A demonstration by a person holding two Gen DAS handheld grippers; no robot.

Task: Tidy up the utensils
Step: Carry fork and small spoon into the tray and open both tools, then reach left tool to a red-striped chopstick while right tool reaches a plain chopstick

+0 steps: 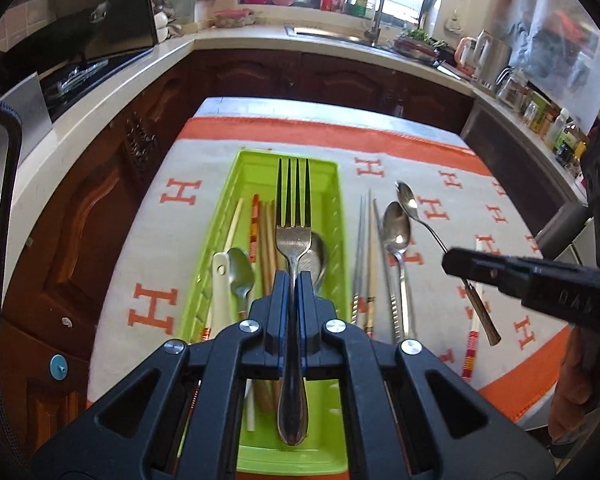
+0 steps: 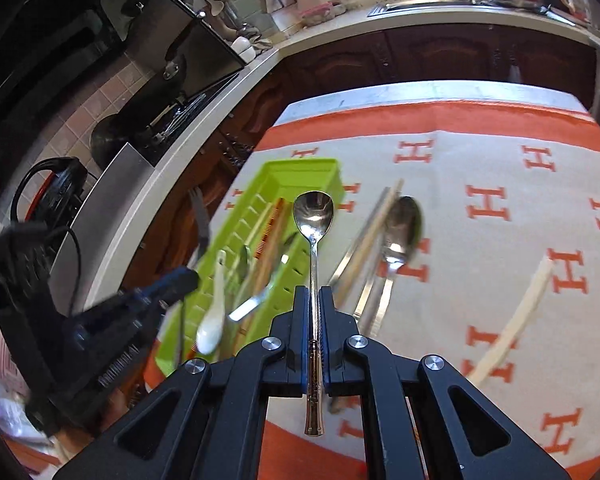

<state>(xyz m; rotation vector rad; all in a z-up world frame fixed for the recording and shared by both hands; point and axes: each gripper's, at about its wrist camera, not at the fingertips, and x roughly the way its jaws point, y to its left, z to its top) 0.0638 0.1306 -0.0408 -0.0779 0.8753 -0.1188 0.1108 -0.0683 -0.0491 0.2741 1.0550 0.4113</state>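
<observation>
Two grippers (image 1: 294, 280) (image 2: 313, 295), fork (image 1: 293, 216), spoon (image 2: 313, 216)

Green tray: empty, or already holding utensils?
Holding utensils: the green tray contains chopsticks, a white spoon and metal spoon.

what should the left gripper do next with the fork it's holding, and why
Probably lower the left gripper and let go of the fork into the green tray. The fingers are clamped on the fork's handle, and it hangs lengthwise right above the tray, where chopsticks and spoons already lie. The right gripper holds a small spoon off to the side, so the way down looks unblocked.
</observation>
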